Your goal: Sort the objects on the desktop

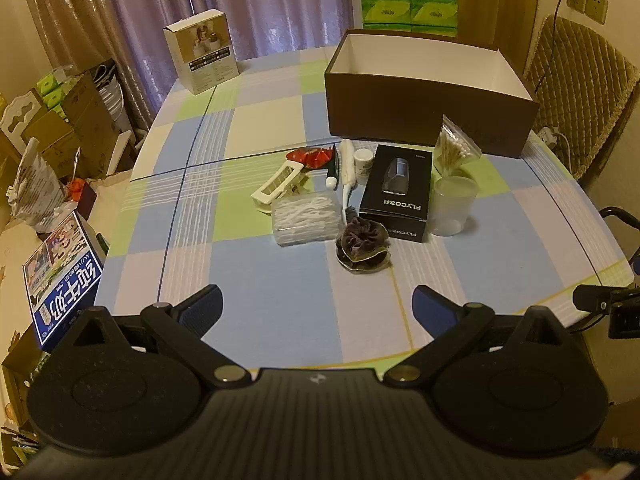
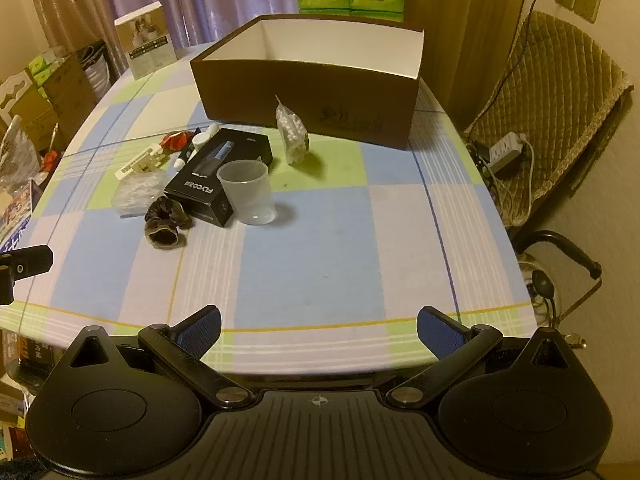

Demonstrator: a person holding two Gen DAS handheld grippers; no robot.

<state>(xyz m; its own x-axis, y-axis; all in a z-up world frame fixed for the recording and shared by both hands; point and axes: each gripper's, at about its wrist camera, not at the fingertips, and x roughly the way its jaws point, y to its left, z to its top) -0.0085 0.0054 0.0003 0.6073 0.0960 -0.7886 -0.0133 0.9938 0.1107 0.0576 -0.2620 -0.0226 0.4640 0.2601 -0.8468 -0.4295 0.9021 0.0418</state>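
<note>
Our left claw (image 1: 316,300) and right claw (image 2: 318,322) both hang spread wide and empty over the near edge of the checked table (image 1: 280,280). Further in, we see a dark scrunchie (image 1: 363,249), a black box (image 1: 396,192) and a clear cup (image 2: 250,192) clustered together. Behind them stands an open brown box (image 2: 308,96).

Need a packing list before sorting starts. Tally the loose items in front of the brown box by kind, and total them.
Boxed and bagged goods: 3 (black box, swab bag, floss box)
Containers: 2 (cup, white jar)
Tools and tubes: 3 (white clip, brush, tube)
Soft items: 2 (scrunchie, red wrapper)
Total: 10
</note>
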